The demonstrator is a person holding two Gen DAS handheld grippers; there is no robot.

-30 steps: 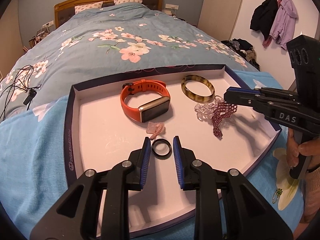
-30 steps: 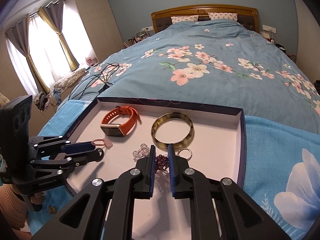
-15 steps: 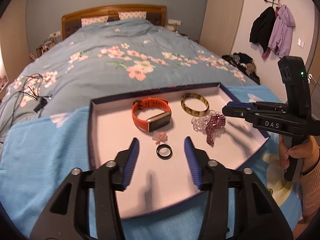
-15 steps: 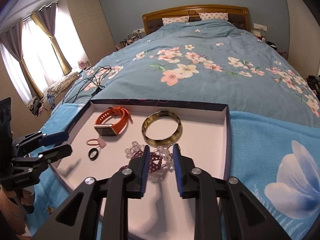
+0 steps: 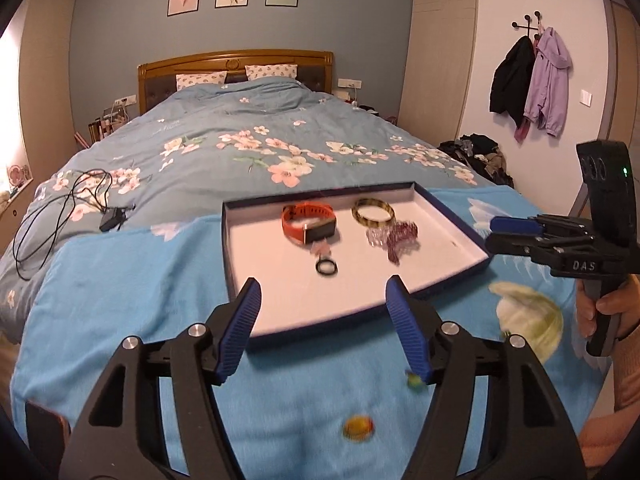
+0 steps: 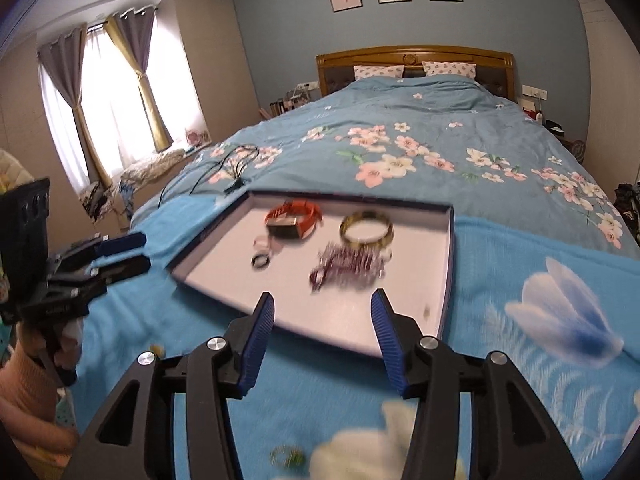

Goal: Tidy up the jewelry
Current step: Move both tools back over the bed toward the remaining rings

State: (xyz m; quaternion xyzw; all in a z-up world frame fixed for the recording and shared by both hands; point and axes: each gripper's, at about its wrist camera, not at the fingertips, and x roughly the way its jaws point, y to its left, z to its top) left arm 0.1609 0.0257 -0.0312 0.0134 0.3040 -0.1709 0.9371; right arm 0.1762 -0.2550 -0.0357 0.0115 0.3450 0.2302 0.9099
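- Jewelry sits gathered in the shallow tray [image 5: 236,248] on the blue blanket [image 5: 120,300] at the foot of the bed [image 5: 240,136]; we judge the placing step done or nearly so.
- Inside the tray we see the orange watch [image 5: 308,222], the amber bangle [image 5: 373,212], the beaded bracelets [image 5: 394,238], a small pink piece [image 5: 320,249] and the black ring [image 5: 326,268].
- Our left tool [image 5: 322,332] has just been opening; its jaws stand apart with nothing between them, short of the tray's near edge.
- Our right tool [image 6: 322,334] has also just been opening, jaws apart and empty.
- Small bits [image 6: 286,456] lie blurred on the blanket near us; if they are jewelry, we would next reach down for one, closing gently on it.
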